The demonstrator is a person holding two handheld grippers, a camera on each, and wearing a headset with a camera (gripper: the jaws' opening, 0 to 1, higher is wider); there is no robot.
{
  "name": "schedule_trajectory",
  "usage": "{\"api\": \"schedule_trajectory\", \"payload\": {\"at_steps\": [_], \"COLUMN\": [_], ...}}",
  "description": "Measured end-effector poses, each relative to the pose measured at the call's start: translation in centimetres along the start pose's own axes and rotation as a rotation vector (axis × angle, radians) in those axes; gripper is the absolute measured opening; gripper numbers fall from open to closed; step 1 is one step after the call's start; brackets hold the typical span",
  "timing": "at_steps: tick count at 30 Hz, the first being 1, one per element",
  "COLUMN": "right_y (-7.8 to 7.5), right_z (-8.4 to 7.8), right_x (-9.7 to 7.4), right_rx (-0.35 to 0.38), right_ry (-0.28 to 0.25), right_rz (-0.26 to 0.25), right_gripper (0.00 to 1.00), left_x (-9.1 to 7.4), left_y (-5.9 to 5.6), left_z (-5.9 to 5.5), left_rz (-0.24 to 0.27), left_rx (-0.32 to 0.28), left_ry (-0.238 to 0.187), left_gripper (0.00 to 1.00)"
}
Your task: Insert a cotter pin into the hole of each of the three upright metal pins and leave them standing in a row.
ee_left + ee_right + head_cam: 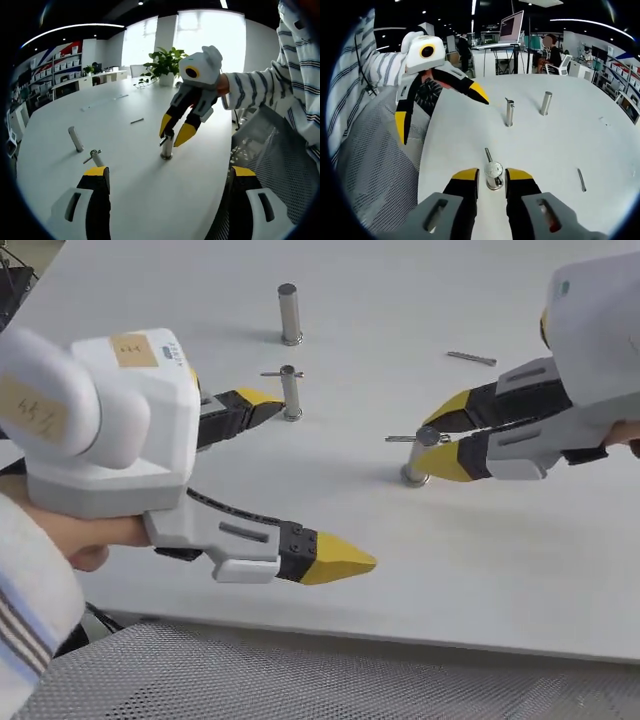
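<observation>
One pin point(493, 171) between right gripper point(493, 176) jaws

A pale grey-white is shown by the table point(500, 570). The near pin point(416, 470), and the middle pin point(291, 392) and far pin point(289, 313) beyond it, are seen as silver-grey. The left gripper point(327, 481) and right gripper point(425, 447) are coloured white and black with yellow tips. A sleeve point(25, 610) is striped white and dark.
</observation>
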State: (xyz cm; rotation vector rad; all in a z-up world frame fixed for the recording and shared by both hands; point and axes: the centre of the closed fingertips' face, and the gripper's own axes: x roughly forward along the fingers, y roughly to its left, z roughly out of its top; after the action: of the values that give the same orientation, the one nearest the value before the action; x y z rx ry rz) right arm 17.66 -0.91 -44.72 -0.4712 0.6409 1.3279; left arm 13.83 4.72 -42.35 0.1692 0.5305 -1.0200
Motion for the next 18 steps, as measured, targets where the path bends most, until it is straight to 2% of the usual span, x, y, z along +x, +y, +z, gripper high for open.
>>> {"api": "schedule_trajectory", "payload": {"at_steps": [4, 11, 17, 18], "right_y": [-0.1, -0.4, -0.5, -0.7], "right_z": [-0.1, -0.3, -0.4, -0.4], "right_x": [0.3, 0.5, 0.5, 0.4], "right_rx": [-0.003, -0.004, -0.001, -0.011], "right_ry": [0.001, 0.004, 0.004, 0.002], "right_rz": [0.006, 0.016, 0.008, -0.009], "right_gripper": [0.12, 0.09, 0.09, 0.08], "left_x": [-0.1, -0.4, -0.6, -0.6], "left_y": [0.3, 0.7, 0.9, 1.0], "left_z": [-0.5, -0.9, -1.1, -1.2], "left_rz": [0.015, 0.03, 0.039, 0.041], "left_rx": [-0.011, -0.019, -0.031, -0.033], "left_ry": [0.019, 0.024, 0.021, 0.021], "left_gripper": [0.99, 0.99, 0.99, 0.99]}}
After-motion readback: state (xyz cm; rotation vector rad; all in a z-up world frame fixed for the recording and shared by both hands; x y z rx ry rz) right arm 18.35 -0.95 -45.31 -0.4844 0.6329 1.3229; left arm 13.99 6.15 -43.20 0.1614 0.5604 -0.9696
